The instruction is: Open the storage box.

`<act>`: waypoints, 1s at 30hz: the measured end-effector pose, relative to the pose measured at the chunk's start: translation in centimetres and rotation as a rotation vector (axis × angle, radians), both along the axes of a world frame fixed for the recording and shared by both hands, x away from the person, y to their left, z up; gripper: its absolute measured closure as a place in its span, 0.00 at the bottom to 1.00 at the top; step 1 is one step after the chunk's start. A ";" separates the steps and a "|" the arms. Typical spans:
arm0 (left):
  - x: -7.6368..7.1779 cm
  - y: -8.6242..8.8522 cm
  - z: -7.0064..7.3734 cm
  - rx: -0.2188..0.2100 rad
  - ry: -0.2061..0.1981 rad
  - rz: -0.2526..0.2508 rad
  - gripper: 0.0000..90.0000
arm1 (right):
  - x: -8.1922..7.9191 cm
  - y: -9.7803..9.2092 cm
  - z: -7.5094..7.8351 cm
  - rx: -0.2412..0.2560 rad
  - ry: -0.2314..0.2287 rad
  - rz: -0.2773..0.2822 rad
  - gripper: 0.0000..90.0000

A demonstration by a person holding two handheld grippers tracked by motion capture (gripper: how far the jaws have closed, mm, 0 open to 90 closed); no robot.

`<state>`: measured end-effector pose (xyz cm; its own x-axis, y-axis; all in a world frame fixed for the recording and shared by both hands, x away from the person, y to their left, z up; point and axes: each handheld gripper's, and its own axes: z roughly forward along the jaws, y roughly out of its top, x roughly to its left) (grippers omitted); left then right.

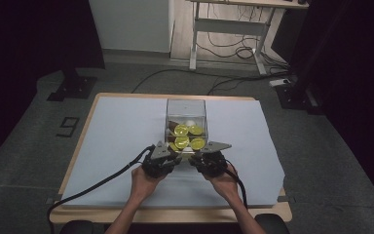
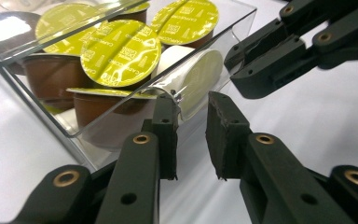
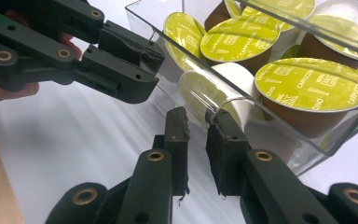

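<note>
Clear box (image 1: 186, 109) on table, filled with yellow-lidded capsules (image 1: 181, 130); left gripper (image 2: 193, 123) and right gripper (image 3: 196, 133) both parted at near rim, gripping nothing

Glossy clear plastic box (image 2: 121, 100) holding brown plastic capsules (image 3: 303, 95) with shiny yellow-green foil lids; matt black jaws with rough pads (image 2: 221, 135).

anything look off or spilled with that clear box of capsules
Nothing has spilled. The capsules lie jumbled in the clear box, and a white one lies on its side against the near wall. Both grippers are at that edge.
</note>
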<state>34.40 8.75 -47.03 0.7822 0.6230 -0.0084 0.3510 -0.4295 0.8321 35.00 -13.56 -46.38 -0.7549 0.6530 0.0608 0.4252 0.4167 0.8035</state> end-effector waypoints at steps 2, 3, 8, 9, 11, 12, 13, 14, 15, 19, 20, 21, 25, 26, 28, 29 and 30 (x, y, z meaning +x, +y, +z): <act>-0.3 0.1 0.1 0.028 -0.013 0.003 0.81 | -0.2 0.2 0.0 -0.004 -0.003 0.003 0.88; -0.4 0.1 0.1 0.030 -0.013 0.004 0.81 | -0.3 0.3 0.0 -0.006 -0.006 0.004 0.88; -0.8 -0.1 0.1 0.025 -0.011 -0.001 0.81 | -0.7 0.1 0.0 -0.002 -0.004 0.004 0.88; -0.9 -0.1 0.1 0.025 -0.011 -0.003 0.81 | -0.8 0.1 0.0 0.001 0.001 0.004 0.87; -1.1 -0.1 0.1 0.019 -0.009 -0.009 0.82 | -1.0 -0.1 0.0 0.003 0.002 0.005 0.87; -1.2 -0.2 0.1 0.018 -0.010 -0.010 0.82 | -1.1 -0.1 0.0 0.003 0.004 0.004 0.87; -1.3 -0.2 0.1 0.015 -0.008 -0.014 0.82 | -1.2 -0.2 0.0 0.003 0.002 0.006 0.87; -1.4 -0.2 0.1 0.014 -0.006 -0.016 0.82 | -1.3 -0.3 0.0 0.006 0.005 0.005 0.87; -1.5 -0.2 0.1 0.013 -0.004 -0.020 0.82 | -1.4 -0.3 0.0 0.004 0.004 0.008 0.87; -2.0 -0.4 -0.1 0.017 0.001 -0.027 0.82 | -1.9 -0.5 0.0 -0.005 0.008 0.011 0.87; -2.1 -0.5 -0.1 0.018 -0.003 -0.026 0.82 | -1.9 -0.5 -0.1 -0.010 0.008 0.013 0.87; -2.2 -0.5 -0.1 0.018 -0.002 -0.028 0.82 | -2.1 -0.5 -0.1 -0.005 0.010 0.011 0.87; -2.6 -0.5 -0.1 0.023 -0.002 -0.034 0.82 | -2.5 -0.6 0.0 -0.011 0.010 0.016 0.87; -2.7 -0.6 -0.1 0.025 -0.002 -0.036 0.82 | -2.6 -0.6 0.0 -0.012 0.008 0.018 0.87; -2.9 -0.6 -0.1 0.026 -0.001 -0.036 0.82 | -2.9 -0.6 0.0 -0.013 0.009 0.017 0.87; -3.0 -0.6 -0.1 0.026 -0.001 -0.037 0.82 | -2.9 -0.6 0.0 -0.012 0.010 0.017 0.87; -3.1 -0.6 -0.1 0.028 -0.002 -0.037 0.82 | -3.0 -0.7 0.0 -0.011 0.011 0.016 0.87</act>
<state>31.34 8.16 -47.12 0.8050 0.5932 0.0102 0.3326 -0.4654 0.8202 32.00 -14.22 -46.42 -0.7647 0.6414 0.0621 0.4274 0.4327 0.7938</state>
